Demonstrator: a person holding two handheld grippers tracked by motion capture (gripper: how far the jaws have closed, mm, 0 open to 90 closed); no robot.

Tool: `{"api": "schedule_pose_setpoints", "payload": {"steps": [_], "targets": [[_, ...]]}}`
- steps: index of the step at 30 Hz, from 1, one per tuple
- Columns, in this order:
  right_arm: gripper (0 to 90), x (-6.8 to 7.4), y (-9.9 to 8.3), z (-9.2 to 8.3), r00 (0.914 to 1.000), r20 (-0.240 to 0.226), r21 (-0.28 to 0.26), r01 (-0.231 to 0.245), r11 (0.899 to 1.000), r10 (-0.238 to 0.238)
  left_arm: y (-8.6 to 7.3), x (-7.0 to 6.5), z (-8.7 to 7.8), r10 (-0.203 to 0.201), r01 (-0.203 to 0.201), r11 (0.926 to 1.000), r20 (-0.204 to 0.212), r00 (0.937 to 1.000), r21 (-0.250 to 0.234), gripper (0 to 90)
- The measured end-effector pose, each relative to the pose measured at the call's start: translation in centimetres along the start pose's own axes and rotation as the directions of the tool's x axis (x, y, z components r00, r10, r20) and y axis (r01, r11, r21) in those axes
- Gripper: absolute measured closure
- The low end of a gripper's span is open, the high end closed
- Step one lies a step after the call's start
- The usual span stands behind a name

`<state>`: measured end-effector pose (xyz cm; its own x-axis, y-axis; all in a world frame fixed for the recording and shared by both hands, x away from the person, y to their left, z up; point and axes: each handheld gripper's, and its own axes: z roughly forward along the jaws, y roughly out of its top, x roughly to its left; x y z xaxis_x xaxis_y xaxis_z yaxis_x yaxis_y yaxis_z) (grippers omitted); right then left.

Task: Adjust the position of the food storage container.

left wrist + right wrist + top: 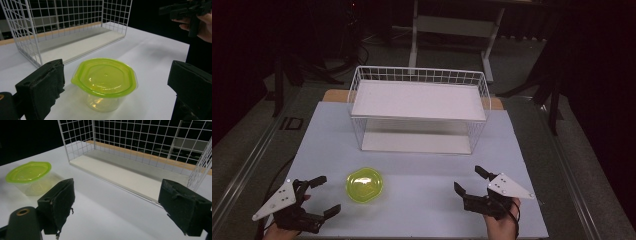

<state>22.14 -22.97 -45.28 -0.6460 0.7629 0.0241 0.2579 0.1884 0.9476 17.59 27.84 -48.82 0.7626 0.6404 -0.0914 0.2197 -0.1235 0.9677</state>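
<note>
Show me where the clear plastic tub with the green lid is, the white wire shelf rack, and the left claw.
Clear plastic tub with green lid (105,77), left gripper view, centre of lid.
White wire shelf rack (418,100), high view, top shelf board.
Left claw (324,196), high view, midway between its open fingertips.

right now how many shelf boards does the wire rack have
2. The upper board lies across the top of the white wire rack; the lower board sits at its bottom, on the table behind the green-lidded container.

A dim room: grey floor (532,70), a white-legged desk (452,25) behind the white table (422,200).
</note>
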Motion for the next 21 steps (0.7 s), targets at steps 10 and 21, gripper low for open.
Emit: {"api": "schedule_pose_setpoints", "payload": {"steps": [10, 21], "targets": [[13.7, 0.5, 0.1, -0.2, 0.9994, -0.032, -0.017, 0.01, 1.0, -0.01, 1.5, -0.7, -0.7, -0.028, 0.028, 0.9988, 0.015, 0.9995, -0.039, 1.8], [13.6, 1.1, 0.6, -0.3, 0.997, -0.072, -0.056, 0.022, 0.998, -0.026, 3.1, 0.2, -0.7, 0.023, -0.025, 0.9984, 0.032, 0.9992, 0.051, 4.7]]}}
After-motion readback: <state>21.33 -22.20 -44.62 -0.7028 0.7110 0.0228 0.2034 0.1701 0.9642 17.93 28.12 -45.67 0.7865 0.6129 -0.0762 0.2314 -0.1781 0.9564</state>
